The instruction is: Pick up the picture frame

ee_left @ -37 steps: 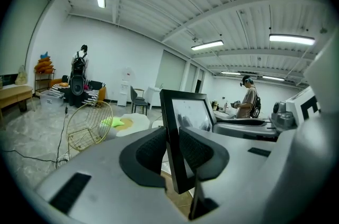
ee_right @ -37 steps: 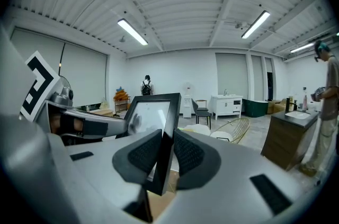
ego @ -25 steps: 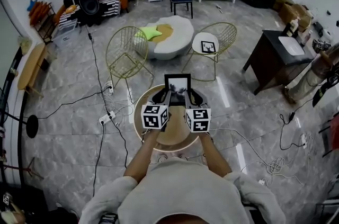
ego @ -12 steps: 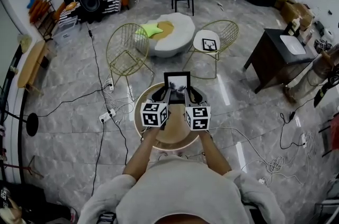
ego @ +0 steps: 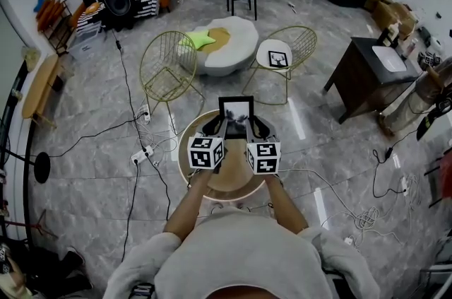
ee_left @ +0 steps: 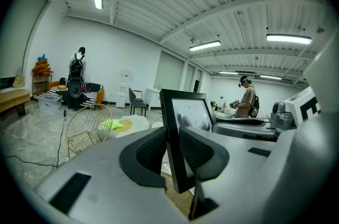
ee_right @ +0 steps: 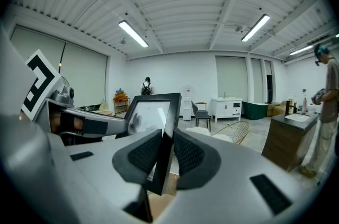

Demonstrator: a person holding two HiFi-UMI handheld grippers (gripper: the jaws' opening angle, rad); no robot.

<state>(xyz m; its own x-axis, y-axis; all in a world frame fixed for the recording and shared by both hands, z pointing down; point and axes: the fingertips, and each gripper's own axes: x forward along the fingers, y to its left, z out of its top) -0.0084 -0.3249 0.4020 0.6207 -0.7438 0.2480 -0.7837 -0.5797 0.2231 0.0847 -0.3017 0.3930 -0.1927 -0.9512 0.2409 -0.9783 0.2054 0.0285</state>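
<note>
The picture frame (ego: 236,114) is black with a pale picture. It stands upright over the round wooden table (ego: 231,177), held from both sides. My left gripper (ego: 223,124) is shut on its left edge. My right gripper (ego: 250,124) is shut on its right edge. In the left gripper view the picture frame (ee_left: 183,127) sits clamped between the dark pads (ee_left: 151,151), its lower corner hanging above the wood. In the right gripper view the picture frame (ee_right: 153,127) is pinched edge-on between the pads (ee_right: 190,154), with the left gripper visible behind it.
Two gold wire chairs (ego: 166,71) stand beyond the table; the right one holds a second small framed picture (ego: 277,59). A white ottoman (ego: 222,50) sits behind them. Cables and a power strip (ego: 143,156) lie on the floor at left. A dark cabinet (ego: 371,75) stands at right.
</note>
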